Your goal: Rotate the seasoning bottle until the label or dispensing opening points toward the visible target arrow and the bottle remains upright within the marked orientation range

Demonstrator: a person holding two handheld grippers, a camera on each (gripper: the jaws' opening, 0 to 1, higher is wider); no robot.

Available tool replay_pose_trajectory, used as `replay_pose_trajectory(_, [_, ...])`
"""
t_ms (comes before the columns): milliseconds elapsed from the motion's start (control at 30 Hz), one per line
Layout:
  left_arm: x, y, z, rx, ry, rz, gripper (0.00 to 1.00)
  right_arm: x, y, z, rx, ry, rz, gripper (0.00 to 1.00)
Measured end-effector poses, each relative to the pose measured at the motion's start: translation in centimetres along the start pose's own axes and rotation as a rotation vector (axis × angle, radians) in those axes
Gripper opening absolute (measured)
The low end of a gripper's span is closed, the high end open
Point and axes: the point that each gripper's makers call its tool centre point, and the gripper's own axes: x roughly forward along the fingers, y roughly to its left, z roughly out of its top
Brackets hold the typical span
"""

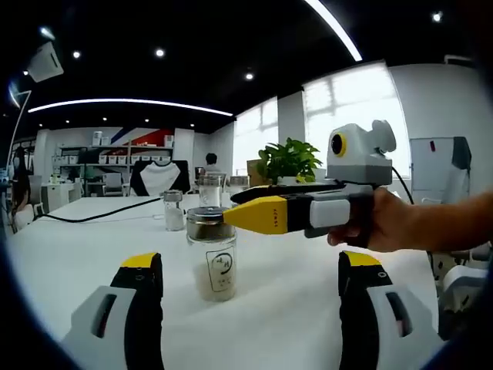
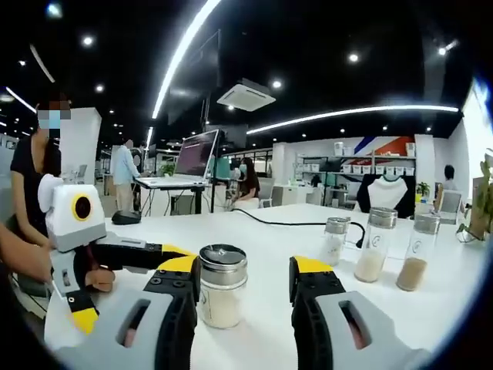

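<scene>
Right gripper view, four seasoning bottles (image 2: 222, 286), two tongs (image 2: 243, 287)

Ceiling light strips (image 2: 185, 46) are glowing over an open office where bright windows (image 1: 354, 116) are facing shelving (image 2: 362, 166) and a standing desk (image 2: 173, 185).

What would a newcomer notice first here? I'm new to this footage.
A seasoning bottle with a metal cap stands upright on the white table, between the open jaws of the right gripper. In the left gripper view that gripper's yellow tip reaches the cap from the right, while the left gripper is open. Three more bottles stand behind to the right.
</scene>
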Motion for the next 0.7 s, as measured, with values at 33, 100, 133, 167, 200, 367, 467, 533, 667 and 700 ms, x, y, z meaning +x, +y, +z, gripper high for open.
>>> replay_pose_trajectory(33, [0.0, -0.1, 0.0, 0.002, 0.002, -0.001, 1.0, -0.2, -0.2, 0.0, 0.002, 0.0, -0.004, 0.45])
replay_pose_trajectory(100, [0.0, -0.3, -0.1, 0.014, 0.005, -0.007, 1.0, -0.9, -0.6, -0.1, 0.006, -0.003, -0.013, 0.45])
replay_pose_trajectory(133, [0.0, -0.4, -0.2, 0.022, 0.013, -0.009, 1.0, -1.1, -0.7, -0.1, 0.011, -0.006, -0.016, 0.45])
replay_pose_trajectory(167, [0.1, -0.4, -0.3, 0.022, 0.017, -0.008, 1.0, -1.4, -0.8, -0.1, 0.014, -0.008, -0.018, 0.45])
replay_pose_trajectory(200, [0.0, -0.5, -0.3, 0.024, 0.021, -0.008, 1.0, -1.7, -1.0, -0.1, 0.02, -0.01, -0.021, 0.45])
replay_pose_trajectory(367, [-0.6, -0.5, -0.8, 0.048, 0.051, -0.013, 1.0, -3.2, -1.4, 0.3, 0.021, -0.02, -0.045, 0.46])
replay_pose_trajectory(467, [-1.4, -0.1, -0.6, 0.017, 0.04, -0.007, 1.0, -4.0, -1.8, 0.6, 0.027, -0.025, -0.073, 0.46])
replay_pose_trajectory(533, [-1.7, -0.1, -0.9, 0.033, 0.06, -0.007, 1.0, -4.4, -2.0, 0.7, 0.012, -0.027, -0.086, 0.47])
replay_pose_trajectory(667, [-2.1, -0.3, -0.8, 0.029, 0.061, -0.013, 1.0, -5.3, -2.3, 0.4, -0.001, -0.024, -0.102, 0.5])
replay_pose_trajectory(700, [-2.1, -0.4, -0.9, 0.022, 0.067, -0.016, 1.0, -5.6, -2.5, 0.3, 0.009, -0.024, -0.104, 0.5])
